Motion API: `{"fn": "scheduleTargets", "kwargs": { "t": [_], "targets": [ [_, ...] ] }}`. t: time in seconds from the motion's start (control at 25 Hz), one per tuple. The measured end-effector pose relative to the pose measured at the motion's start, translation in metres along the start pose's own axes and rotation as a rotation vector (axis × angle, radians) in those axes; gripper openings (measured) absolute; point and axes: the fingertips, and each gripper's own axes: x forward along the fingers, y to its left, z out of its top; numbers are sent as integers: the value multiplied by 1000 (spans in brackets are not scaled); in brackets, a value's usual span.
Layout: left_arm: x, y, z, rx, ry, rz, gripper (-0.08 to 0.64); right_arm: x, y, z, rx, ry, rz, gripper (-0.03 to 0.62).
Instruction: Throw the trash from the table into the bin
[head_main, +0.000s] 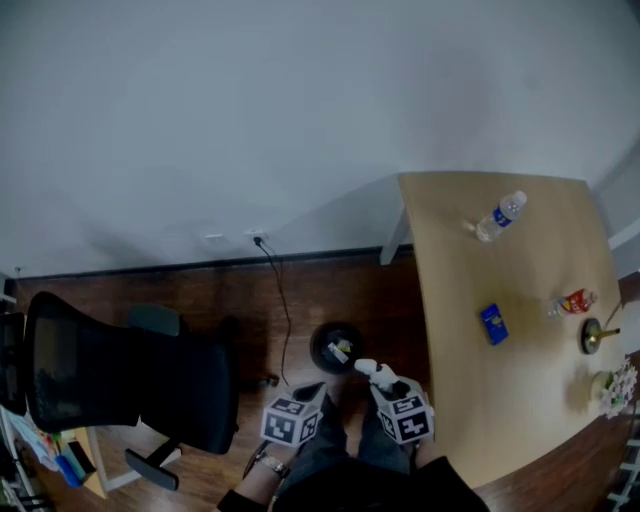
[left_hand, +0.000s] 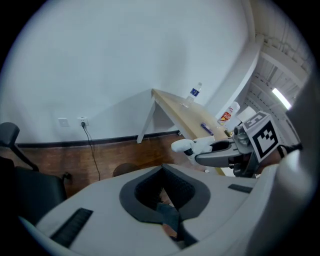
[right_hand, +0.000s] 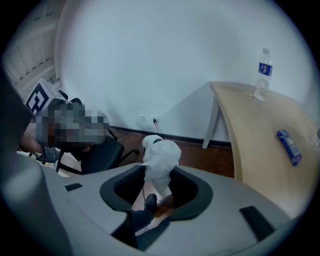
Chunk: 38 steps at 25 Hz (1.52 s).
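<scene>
Two grippers show low in the head view, side by side over the dark wood floor, between the office chair (head_main: 120, 375) and the table (head_main: 520, 400). Our right gripper (head_main: 378, 375) is clamped on a crumpled white wad of paper (head_main: 366, 368). In the right gripper view the wad (right_hand: 160, 162) stands upright between the dark pads, its lower part pinched in the hollow and its bulk sticking out past the tips. Floor and a shoe show through the gap beneath it.

From the head view, the wad sits just beside the right edge of the round black bin (head_main: 320, 345), which stands on the floor near the table's corner. Something pale already lies inside the bin. We cannot tell whether the wad is over the opening or just short of it.

Our left gripper (head_main: 308, 392) carries nothing. In its own view the jaws meet, with no thing between them, and the right gripper with its wad shows off to the side.

On the table, well apart from both grippers, lie a water bottle (head_main: 500, 216), a blue packet (head_main: 493, 323) and a small red-labelled bottle (head_main: 573, 302).
</scene>
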Motion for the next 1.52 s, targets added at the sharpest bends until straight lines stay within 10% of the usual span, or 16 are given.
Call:
{"fn": "scheduleTargets", "kwargs": {
  "t": [0.8,1.52],
  "targets": [
    [140,97,-92,-43,57,65,3,256,-36,-87,72,248,-12,161],
    [157,85,-111,-56,113,39,3,286,-28,-87,160,224,32,273]
  ]
}}
